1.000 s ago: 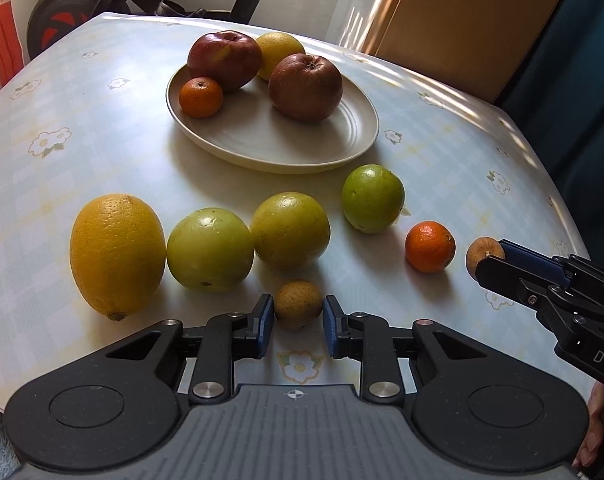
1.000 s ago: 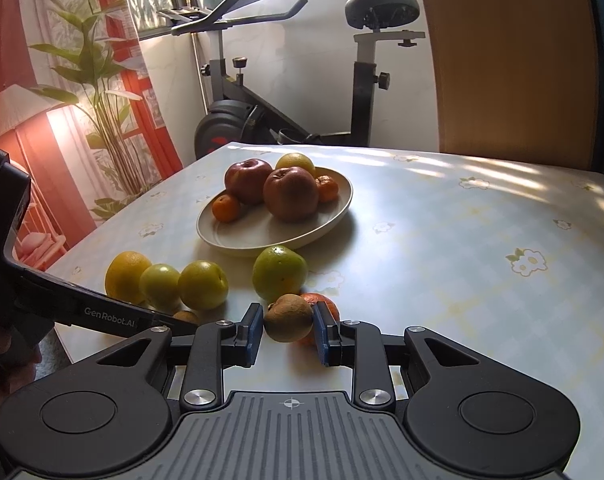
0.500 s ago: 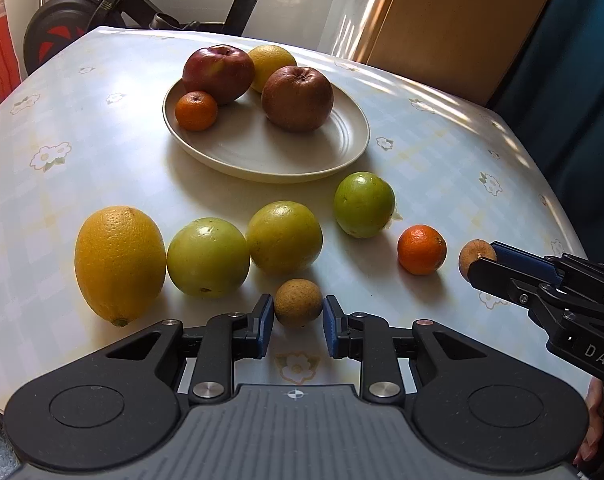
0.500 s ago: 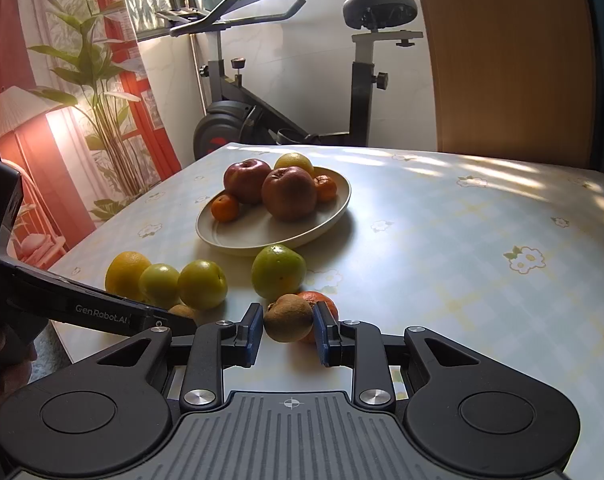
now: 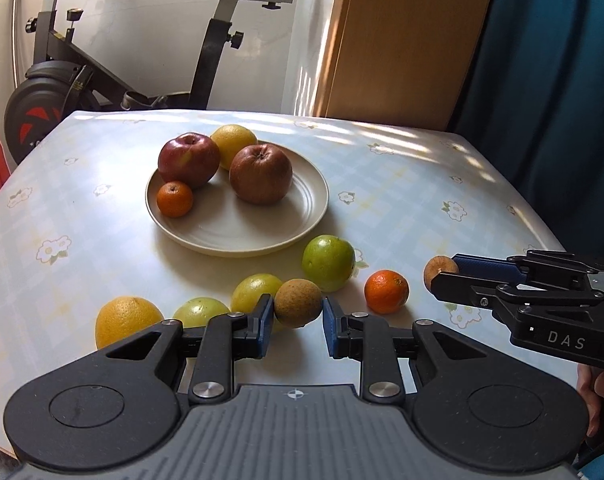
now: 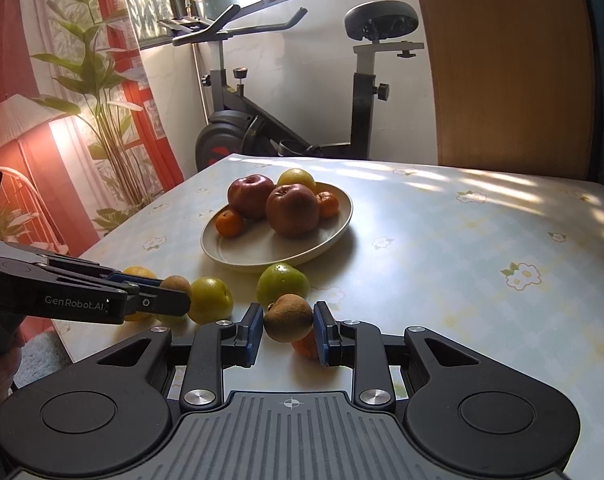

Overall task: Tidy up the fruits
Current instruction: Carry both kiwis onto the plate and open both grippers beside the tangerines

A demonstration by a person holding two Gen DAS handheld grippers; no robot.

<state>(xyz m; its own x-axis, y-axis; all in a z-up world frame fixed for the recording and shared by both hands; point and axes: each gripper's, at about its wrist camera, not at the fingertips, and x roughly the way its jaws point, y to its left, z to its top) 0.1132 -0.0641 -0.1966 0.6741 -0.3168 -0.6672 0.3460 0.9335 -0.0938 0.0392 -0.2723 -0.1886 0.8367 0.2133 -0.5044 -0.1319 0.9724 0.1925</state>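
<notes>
Sunlight stripes the flowered tablecloth (image 5: pixel 401 200), with an exercise bike (image 6: pixel 302 120) behind it. Each gripper grips a small brown fruit: the left gripper (image 5: pixel 296 318) pinches the nearer brown fruit (image 5: pixel 298 303) in its blue pads, the right gripper (image 6: pixel 286 326) the other brown fruit (image 6: pixel 288 317). On the beige plate (image 5: pixel 238 236) sit two red apples, a yellow citrus and small oranges; green fruits (image 5: pixel 328 263) lie loose beside it.

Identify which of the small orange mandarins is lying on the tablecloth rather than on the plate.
The small orange mandarin right of the round green fruit, lying directly on the floral tablecloth. The others, like this mandarin, sit on the cream plate beside the apples.
</notes>
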